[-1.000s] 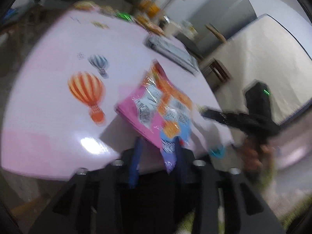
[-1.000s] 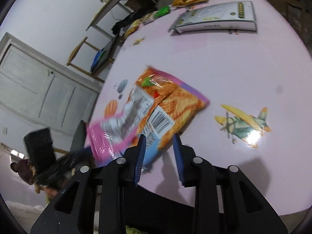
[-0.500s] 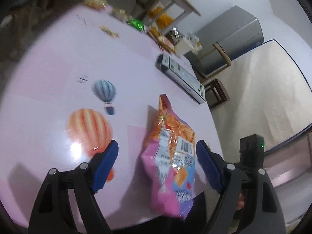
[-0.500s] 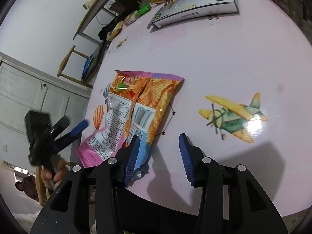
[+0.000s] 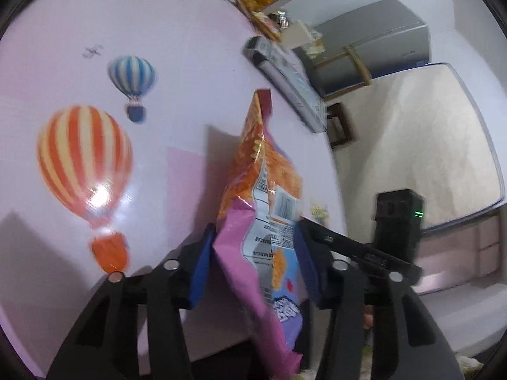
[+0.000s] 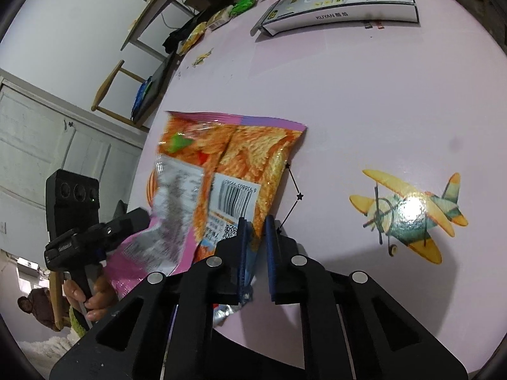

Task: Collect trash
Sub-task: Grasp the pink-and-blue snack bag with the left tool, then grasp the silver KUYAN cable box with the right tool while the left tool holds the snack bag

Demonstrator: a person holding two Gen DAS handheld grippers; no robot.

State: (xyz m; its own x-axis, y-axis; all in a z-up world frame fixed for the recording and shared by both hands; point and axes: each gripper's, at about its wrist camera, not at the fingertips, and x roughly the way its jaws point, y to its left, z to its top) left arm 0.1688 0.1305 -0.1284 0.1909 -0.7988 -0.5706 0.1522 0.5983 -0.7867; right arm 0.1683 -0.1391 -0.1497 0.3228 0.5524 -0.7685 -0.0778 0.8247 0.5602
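Observation:
An orange and pink snack bag (image 6: 240, 158) lies on the pink table (image 6: 364, 95), its left part bent upward. My right gripper (image 6: 256, 231) pinches the bag's near edge between its blue pads, the jaws closing to a narrow gap. In the left wrist view the bag (image 5: 263, 190) stands edge-on between the pads of my left gripper (image 5: 254, 237). It touches both pads while those jaws are closing. The left gripper (image 6: 133, 221) also shows in the right wrist view at the bag's pink corner, with a hand (image 6: 92, 297) on its handle. The right gripper (image 5: 317, 232) reaches in from the right.
A white box (image 6: 342, 6) lies at the table's far side, with several wrappers, one of them green (image 6: 240, 4), along the far edge. A wooden chair (image 6: 111, 91) stands beyond the table's left edge. A grey cabinet (image 5: 386, 47) and an upright mattress (image 5: 427, 145) stand against the wall.
The left gripper let go of the bag, opened wide, moved in over the table and closed around it again. The right jaws widened a little, then closed on the bag's near edge.

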